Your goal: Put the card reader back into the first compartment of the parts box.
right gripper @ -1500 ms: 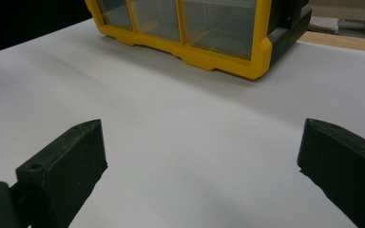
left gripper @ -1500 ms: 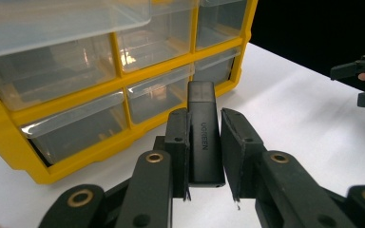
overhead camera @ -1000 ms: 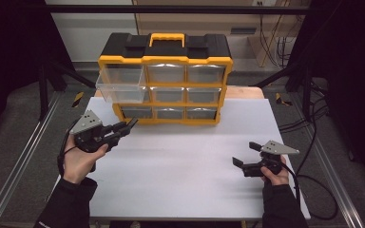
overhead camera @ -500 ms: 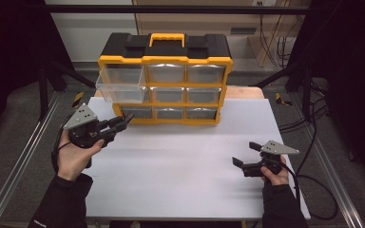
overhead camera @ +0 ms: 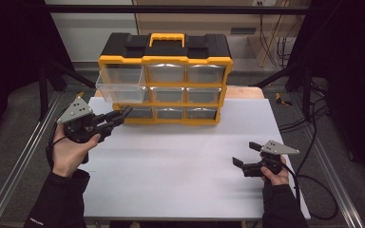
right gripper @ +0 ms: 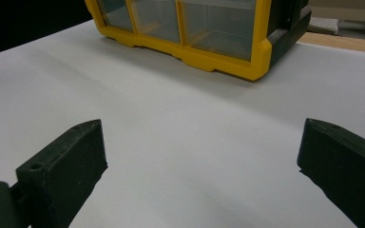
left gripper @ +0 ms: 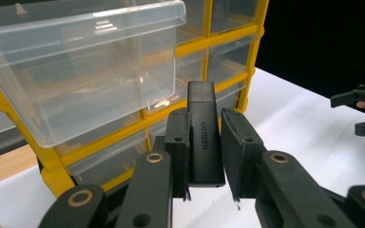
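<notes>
My left gripper [left gripper: 204,156] is clamped on a small black rectangular plastic adapter [left gripper: 203,135] lettered UGREEN, which stands upright between the pads. I hold it raised just in front of the yellow-and-black plastic drawer cabinet [overhead camera: 165,76], near the clear plastic drawer [overhead camera: 120,84] that is pulled out of the cabinet's top left corner; the adapter sits a little below that drawer's front edge. My right gripper [overhead camera: 245,154] rests low over the white table [overhead camera: 180,156], well apart from the cabinet, with its jaws spread wide and nothing between them.
</notes>
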